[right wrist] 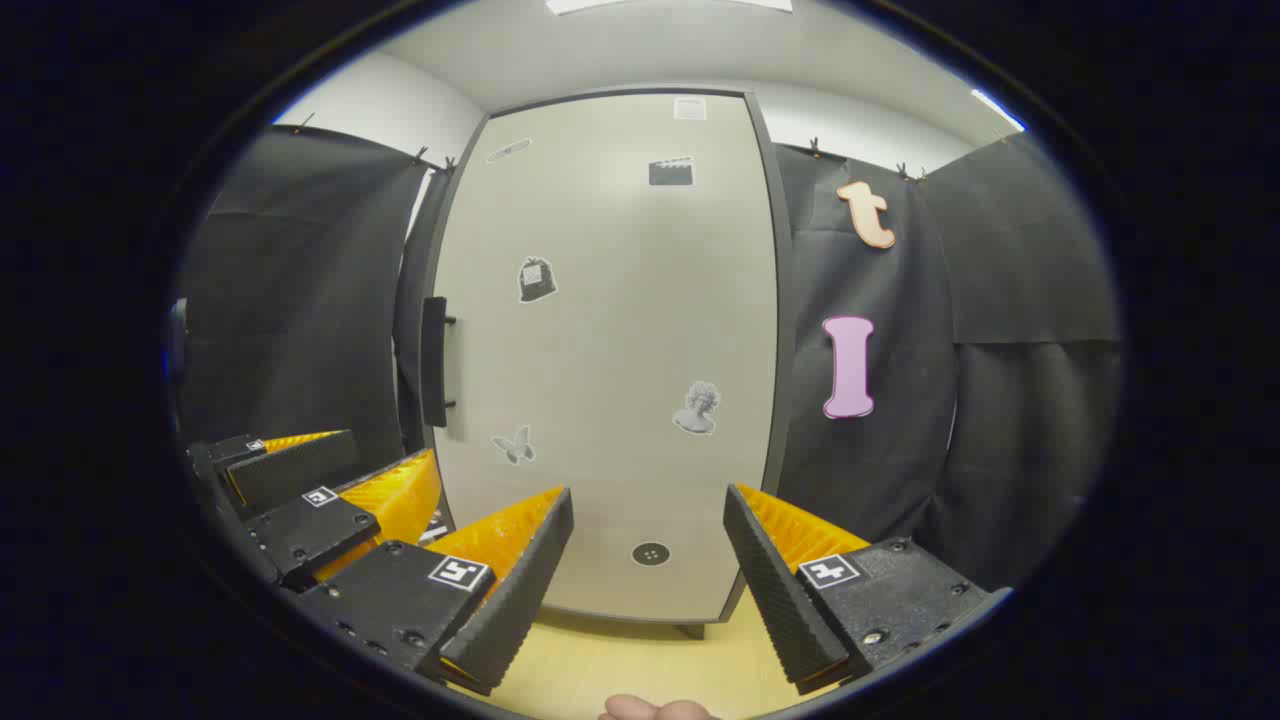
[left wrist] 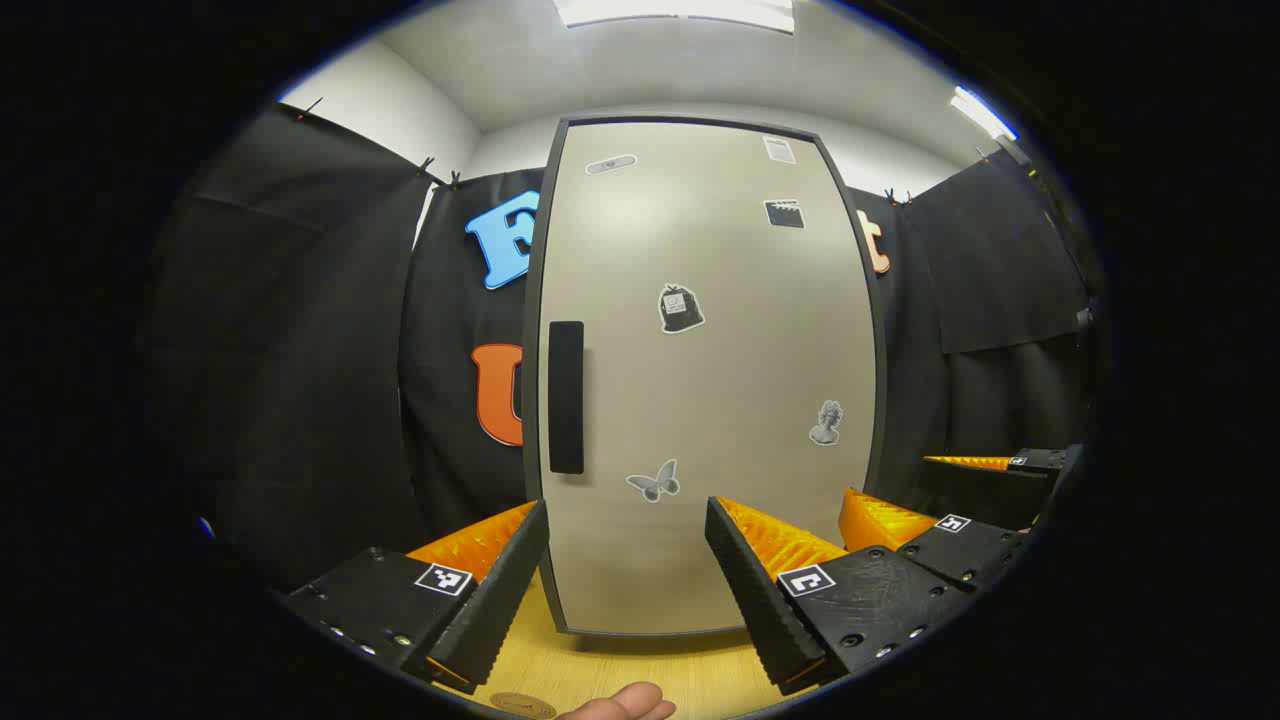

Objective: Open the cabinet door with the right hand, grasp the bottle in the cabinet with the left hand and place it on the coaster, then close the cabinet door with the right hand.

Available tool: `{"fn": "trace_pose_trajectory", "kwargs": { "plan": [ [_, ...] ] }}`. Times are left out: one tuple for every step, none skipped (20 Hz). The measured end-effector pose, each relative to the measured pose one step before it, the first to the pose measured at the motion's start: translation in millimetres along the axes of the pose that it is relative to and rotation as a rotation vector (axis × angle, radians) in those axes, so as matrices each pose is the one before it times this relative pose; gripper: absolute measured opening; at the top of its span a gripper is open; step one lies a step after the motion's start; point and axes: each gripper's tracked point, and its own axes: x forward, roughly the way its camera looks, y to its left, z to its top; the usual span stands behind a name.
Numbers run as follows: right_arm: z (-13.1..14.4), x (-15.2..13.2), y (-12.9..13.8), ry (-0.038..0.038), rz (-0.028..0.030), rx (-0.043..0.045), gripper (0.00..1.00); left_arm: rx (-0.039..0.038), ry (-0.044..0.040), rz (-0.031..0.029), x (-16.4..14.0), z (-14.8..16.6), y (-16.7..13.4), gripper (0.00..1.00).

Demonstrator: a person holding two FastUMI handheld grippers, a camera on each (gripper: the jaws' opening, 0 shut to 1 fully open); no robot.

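Facing you, the cabinet door (right wrist: pixel 610 350) stands shut, so the bottle behind it is hidden from you. Its handle (right wrist: pixel 434 361) is a vertical bar at the door's left edge, long axis upright, lying up and to the left of your right gripper (right wrist: pixel 648 560), whose jaws are spread and empty. Your left gripper (left wrist: pixel 628 575) is also spread with nothing between its fingers, and sits more squarely below the handle. I judge the right must cross leftward. The coaster (left wrist: pixel 522 706) peeks in at the table's near edge.

one cabinet door (left wrist: pixel 700 380), one handle (left wrist: pixel 566 397), two grippers (left wrist: pixel 627 570)
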Motion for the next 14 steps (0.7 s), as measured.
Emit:
{"fn": "trace_pose_trajectory", "kwargs": {
  "plan": [
    [-0.07, -1.37, 0.29, -0.00219, 0.00124, -0.00078, 0.98, 0.00004, -0.00201, -0.00156, -0.61, 0.91, 0.15, 0.95],
    [0.73, -0.79, 0.03, -0.00204, -0.00109, -0.00043, 0.98, -0.00004, -0.00063, -0.00178, -1.49, 0.3, 0.05, 0.95],
    [-0.6, -0.7, 0.44, -0.0003, 0.00026, -0.00092, 0.98, 0.0, -0.00026, -0.00169, -0.36, 0.04, -0.41, 0.95],
    [-0.07, -0.25, 0.29, 0.00052, -0.00081, -0.00111, 0.98, 0.00135, 0.00071, -0.00044, -0.93, -0.69, 0.68, 0.95],
    [-0.43, -0.47, -0.42, 0.00213, -0.00178, -0.00028, 0.98, 0.00156, 0.00002, 0.00003, -0.79, 0.61, 0.3, 0.95],
    [0.12, -0.07, -0.16, 0.00074, -0.00161, 0.00143, 0.98, 0.00097, 0.00221, -0.00307, -0.79, -0.67, -0.38, 0.95],
    [-0.7, -0.17, 0.59, 0.00117, -0.00035, 0.00253, 0.98, 0.00136, 0.00201, -0.00266, -0.16, -0.58, 0.14, 0.95],
    [0.22, -0.61, 0.56, 0.0014, 0.00088, 0.0019, 0.98, 0.00073, 0.00227, -0.00029, -0.65, -0.7, 0.34, 0.95],
    [0.32, 0.07, -0.13, -0.00082, -0.00137, -0.00045, 0.98, -0.0003, 0.00182, -0.00049, -1.01, -0.67, 0.52, 0.95],
    [0.83, 0.02, -1.1, -0.00123, -0.00438, -0.00225, 0.96, -0.00101, 0.00074, -0.00055, -0.36, -0.67, 0.45, 0.95],
    [-0.18, 0.17, -1.56, -0.00044, -0.00522, -0.00185, 0.96, -0.00376, 0.00176, 0.00037, -0.37, -0.03, 1.05, 0.95],
    [0.59, 0.35, -2.7, -0.00089, -0.00902, 0.00141, 0.98, -0.00467, 0.00169, 0.00044, -0.68, 0.25, 0.84, 0.95],
    [-0.24, 1.44, -2.22, 0.00223, -0.00563, 0.0044, 0.98, -0.00286, 0.00047, 0.00247, -0.7, -1.14, 2.0, 0.95],
    [-0.62, 2.88, -0.53, 0.00732, 0.00044, 0.0042, 0.98, -0.00067, 0.00154, 0.00186, -0.93, -0.21, 1.86, 0.95]
  ]
}}
